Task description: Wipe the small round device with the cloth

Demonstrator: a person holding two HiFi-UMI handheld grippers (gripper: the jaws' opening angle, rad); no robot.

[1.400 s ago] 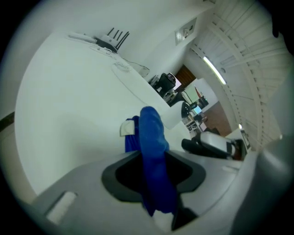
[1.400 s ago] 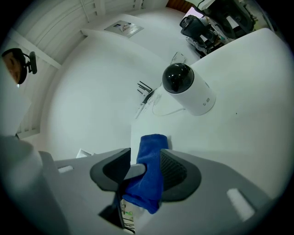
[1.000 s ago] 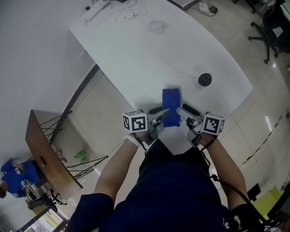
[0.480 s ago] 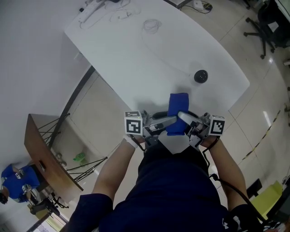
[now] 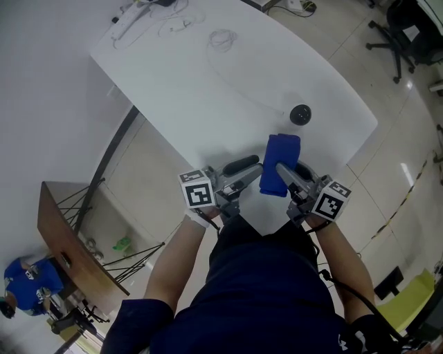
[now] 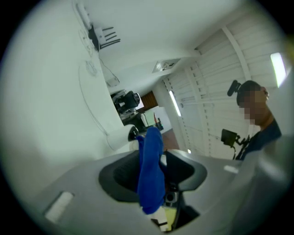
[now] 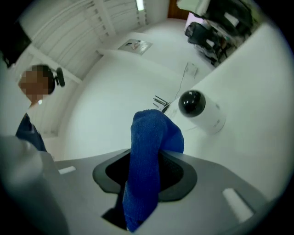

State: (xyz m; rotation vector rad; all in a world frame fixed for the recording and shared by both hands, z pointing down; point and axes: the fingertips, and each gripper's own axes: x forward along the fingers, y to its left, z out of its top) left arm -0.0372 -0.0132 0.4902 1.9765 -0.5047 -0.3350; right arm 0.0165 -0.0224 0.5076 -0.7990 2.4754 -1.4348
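The small round device (image 5: 300,114), a white body with a black dome, stands near the right edge of the white table (image 5: 208,90); it also shows in the right gripper view (image 7: 195,108) and in the left gripper view (image 6: 131,133). A blue cloth (image 5: 280,155) hangs above the table's near edge. My right gripper (image 5: 287,176) is shut on the cloth (image 7: 147,137), its jaws having just been closing. My left gripper (image 5: 243,174) stands open just left of it, its jaws having just been opening. The cloth (image 6: 150,160) hangs in the gap, clear of the left pads.
A thin cable (image 5: 242,83) runs across the table to the device. Cables and white gear (image 5: 149,14) lie at the far end. An office chair (image 5: 405,28) stands at the top right, a wooden board (image 5: 66,235) at the left, with a person in blue (image 5: 24,283) beside it.
Both grippers have risen and shifted toward the device with the cloth. The right jaws closed on the cloth, and the left jaws opened off it.
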